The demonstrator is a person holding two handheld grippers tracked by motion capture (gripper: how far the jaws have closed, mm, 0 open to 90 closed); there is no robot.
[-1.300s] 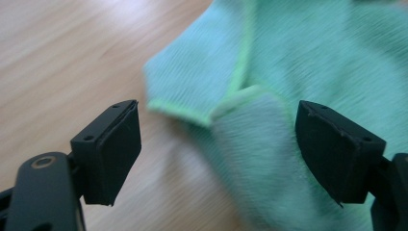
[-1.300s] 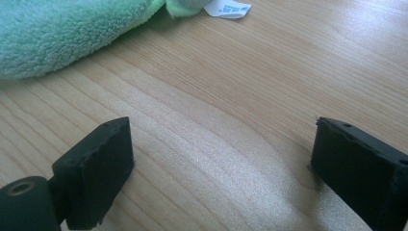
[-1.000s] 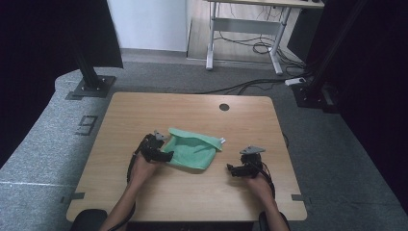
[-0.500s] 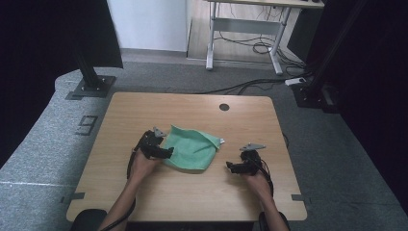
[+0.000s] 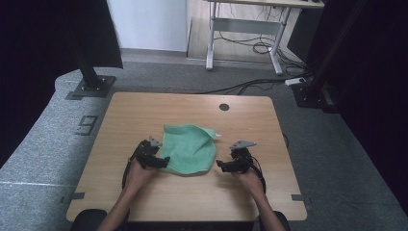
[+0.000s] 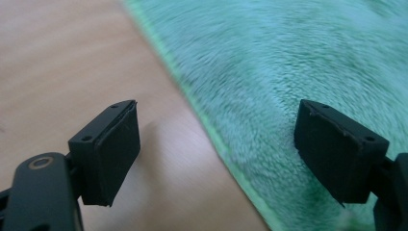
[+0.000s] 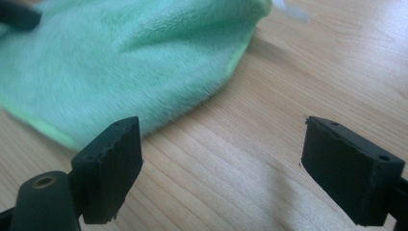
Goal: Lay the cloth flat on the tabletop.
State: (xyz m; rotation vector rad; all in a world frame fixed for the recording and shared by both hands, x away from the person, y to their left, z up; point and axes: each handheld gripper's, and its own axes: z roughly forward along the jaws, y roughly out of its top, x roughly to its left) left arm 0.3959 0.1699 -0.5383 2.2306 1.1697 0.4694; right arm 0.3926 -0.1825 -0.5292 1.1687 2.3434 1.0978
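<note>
A green fleece cloth [image 5: 190, 149] lies rumpled on the wooden table [image 5: 144, 110], near the middle of its front half. My left gripper [image 5: 163, 162] is at the cloth's left edge and is open. In the left gripper view [image 6: 216, 154] one jaw hangs over bare wood and the other over the cloth [image 6: 298, 62], with the hem running between them. My right gripper [image 5: 222, 166] stands open just right of the cloth. Its jaws have just closed a little. In the right gripper view [image 7: 221, 168] only bare wood lies between them, and the cloth [image 7: 120, 57] is ahead to the left.
A round cable hole [image 5: 224, 107] sits near the table's far edge. Black stand bases rest on the grey carpet at the far left [image 5: 89, 86] and far right [image 5: 308, 94]. A white desk frame [image 5: 240, 33] with loose cables stands behind.
The right gripper has moved left toward the cloth's right edge. The left gripper has slid slightly back toward the person along the left edge. The cloth lies flatter and more spread out.
</note>
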